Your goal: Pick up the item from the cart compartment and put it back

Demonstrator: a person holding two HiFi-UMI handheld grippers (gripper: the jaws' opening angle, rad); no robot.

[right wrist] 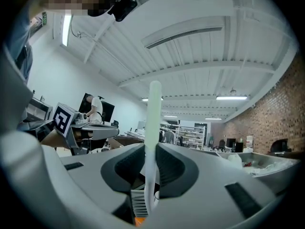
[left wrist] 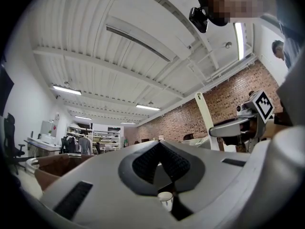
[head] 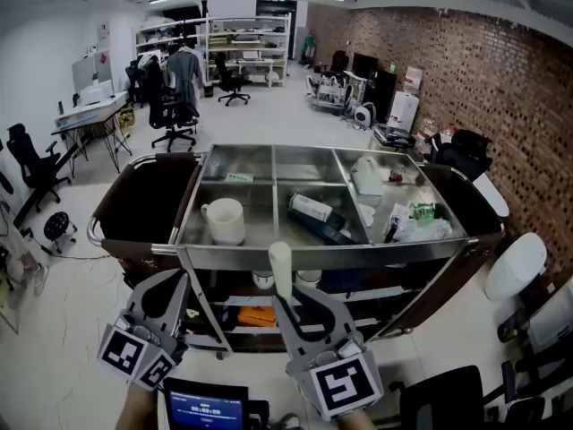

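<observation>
We are finding the right hand-held gripper (right wrist: 150,154) closed on a white brush (right wrist: 153,113). Its two pads are pinching the handle just above the bristle head. The bristles are hanging below the jaws and the long handle is standing upright above them. We judge the low grip near the head to be deliberate, since it is keeping the slim handle from swinging while it is being carried.

The left hand-held gripper (left wrist: 160,149) is sitting with its jaws drawn together and nothing between the pads. A cup is showing only through the gap beneath them, far off. We are reading this hand as idle and parked low at the left, clear of the working side.

In the head view the brush is hovering in front of the cart (head: 331,253), over its near rim and above none of the compartments. We are therefore judging the pick-up as done and the return as outstanding. We cannot tell which compartment it came from.

Beyond the rim, a white mug (head: 224,219) is occupying the front left compartment. A bottle (head: 312,209) is lying on its side in the middle one, and crumpled packets (head: 416,222) are filling the right one. Any return will be calling for a lowering path that is avoiding these occupants.
</observation>
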